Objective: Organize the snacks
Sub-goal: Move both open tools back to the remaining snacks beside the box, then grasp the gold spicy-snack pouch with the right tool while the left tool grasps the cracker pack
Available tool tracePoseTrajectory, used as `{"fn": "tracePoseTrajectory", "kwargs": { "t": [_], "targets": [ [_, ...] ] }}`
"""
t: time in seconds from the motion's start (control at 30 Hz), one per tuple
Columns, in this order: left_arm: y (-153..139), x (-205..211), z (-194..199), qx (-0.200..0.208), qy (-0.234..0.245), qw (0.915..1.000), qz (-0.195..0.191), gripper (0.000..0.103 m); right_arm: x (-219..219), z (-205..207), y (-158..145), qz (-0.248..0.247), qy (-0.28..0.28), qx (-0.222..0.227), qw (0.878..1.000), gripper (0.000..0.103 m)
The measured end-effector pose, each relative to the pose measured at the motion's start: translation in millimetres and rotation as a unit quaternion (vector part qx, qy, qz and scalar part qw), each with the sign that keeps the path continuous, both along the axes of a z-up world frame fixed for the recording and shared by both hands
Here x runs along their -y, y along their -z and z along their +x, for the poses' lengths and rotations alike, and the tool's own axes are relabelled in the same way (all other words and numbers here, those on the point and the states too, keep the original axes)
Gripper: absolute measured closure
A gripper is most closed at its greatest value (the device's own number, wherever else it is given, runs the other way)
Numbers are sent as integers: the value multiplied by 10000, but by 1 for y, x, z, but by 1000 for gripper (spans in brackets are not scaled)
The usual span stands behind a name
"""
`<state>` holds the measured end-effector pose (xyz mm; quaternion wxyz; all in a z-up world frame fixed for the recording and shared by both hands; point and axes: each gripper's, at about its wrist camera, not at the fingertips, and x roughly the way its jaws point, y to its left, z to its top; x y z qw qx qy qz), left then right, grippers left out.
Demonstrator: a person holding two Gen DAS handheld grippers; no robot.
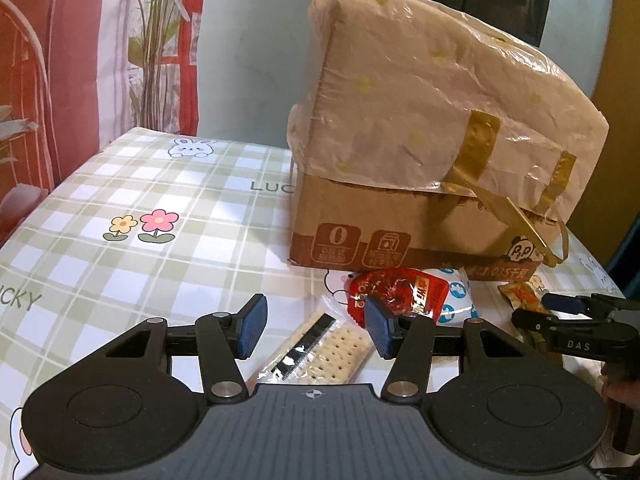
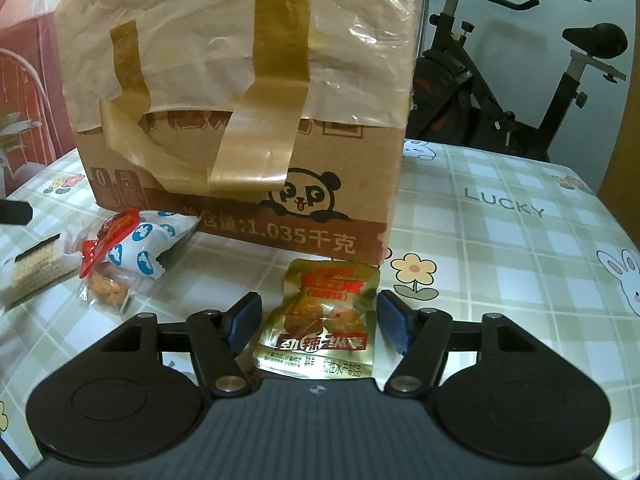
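Left tongs apart over cracker pack on worktop, pads not touching it. Right tongs apart w/ gold pouch between, clear of pads. Red pack & blue-white pack lie by box.

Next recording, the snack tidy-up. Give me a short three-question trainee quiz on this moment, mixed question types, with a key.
1. True or false: the right gripper is clamped on the gold snack packet.
2. Which snack lies between the left gripper's fingers? A) cracker packet B) blue-and-white packet C) red packet
3. Fill in: the snacks lie on the checked tablecloth in front of the taped cardboard ____.

Key
1. False: the packet lies between open jaws, pads clear of it.
2. A, the cracker packet.
3. box.
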<state>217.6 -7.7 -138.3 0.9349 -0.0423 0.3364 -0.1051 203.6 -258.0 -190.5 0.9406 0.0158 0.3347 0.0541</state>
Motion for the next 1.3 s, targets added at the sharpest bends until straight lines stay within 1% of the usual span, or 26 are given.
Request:
{"fn": "tracePoseTrajectory", "kwargs": {
  "t": [0.1, 0.13, 0.17, 0.27, 0.37, 0.47, 0.63, 0.77, 0.8, 0.93, 0.97, 1.07, 1.3],
  "targets": [
    [2, 1, -1, -19, 23, 10000, 2, 46, -1, 0, 0, -19, -4, 5, 10000, 36],
    [2, 1, -1, -25, 24, 10000, 2, 46, -1, -1, 0, -29, -6, 7, 10000, 38],
    [2, 1, -1, -26, 22, 10000, -3, 46, 0, -1, 0, -46, 23, 20, 10000, 42],
    [2, 1, -2, -14, 33, 10000, -13, 46, 3, -1, 0, 71, 12, 19, 10000, 43],
    [3, 0, -2, -21, 41, 10000, -28, 46, 4, -4, -1, 152, -26, 48, 9999, 48],
    [3, -1, -2, -51, 59, 10000, -55, 46, 3, -6, -2, 162, -119, 73, 9998, 50],
    [6, -1, 0, -117, 83, 9999, -21, 45, 2, -11, -4, 218, -282, 223, 9991, 50],
    [8, -1, 1, -186, 117, 9998, -4, 41, 8, -12, -5, 365, -252, 273, 9986, 50],
    [9, -1, 1, -195, 131, 9997, 4, 38, 9, -12, -5, 389, -250, 283, 9985, 50],
    [13, 1, 2, -276, 198, 9994, 82, 36, 8, -13, -5, 389, -285, 287, 9984, 50],
    [16, 3, 3, -314, 214, 9992, 134, 34, 8, -13, -5, 376, -298, 285, 9984, 50],
    [21, 6, 3, -394, 263, 9985, 286, 33, 6, -13, -5, 355, -318, 281, 9985, 50],
    [25, 8, 6, -462, 272, 9978, 382, 32, 6, -12, -4, 361, -309, 270, 9985, 50]
  ]
}}
